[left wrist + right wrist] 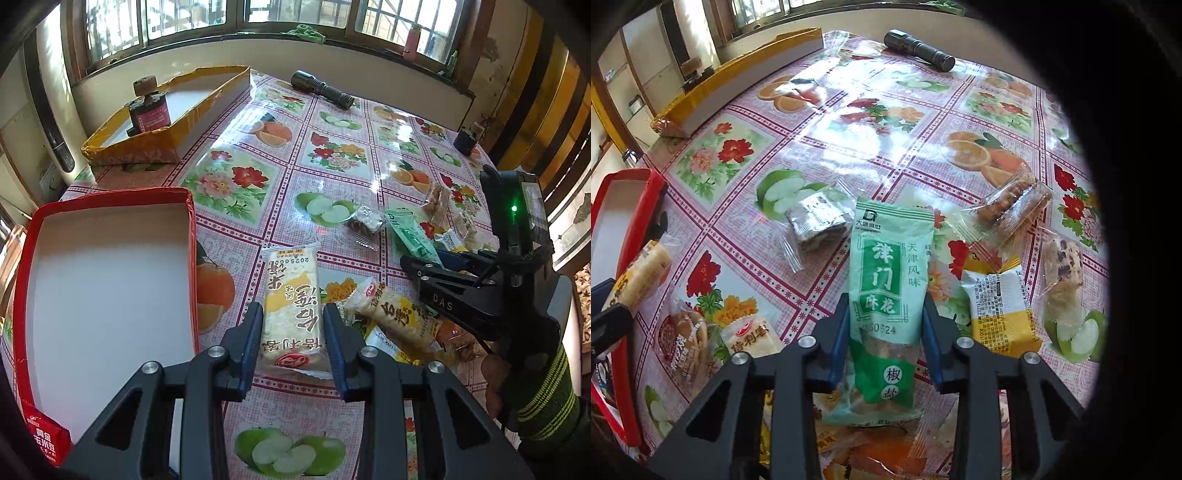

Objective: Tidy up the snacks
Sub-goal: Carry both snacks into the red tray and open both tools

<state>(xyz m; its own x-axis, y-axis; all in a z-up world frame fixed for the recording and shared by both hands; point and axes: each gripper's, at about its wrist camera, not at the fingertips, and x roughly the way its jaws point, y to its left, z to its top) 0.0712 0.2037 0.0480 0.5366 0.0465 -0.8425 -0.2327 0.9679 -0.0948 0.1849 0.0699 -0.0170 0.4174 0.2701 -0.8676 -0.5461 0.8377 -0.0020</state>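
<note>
Right hand-held gripper [886, 328] clamps the green snack packet [886, 280] between its pads

A table [332, 122] under a glossy fruit-and-flower oilcloth fills the room's middle. Along the far wall [332, 55] runs a barred window [229, 14] letting in bright daylight, a pink bottle [412, 38] on its sill at right
</note>
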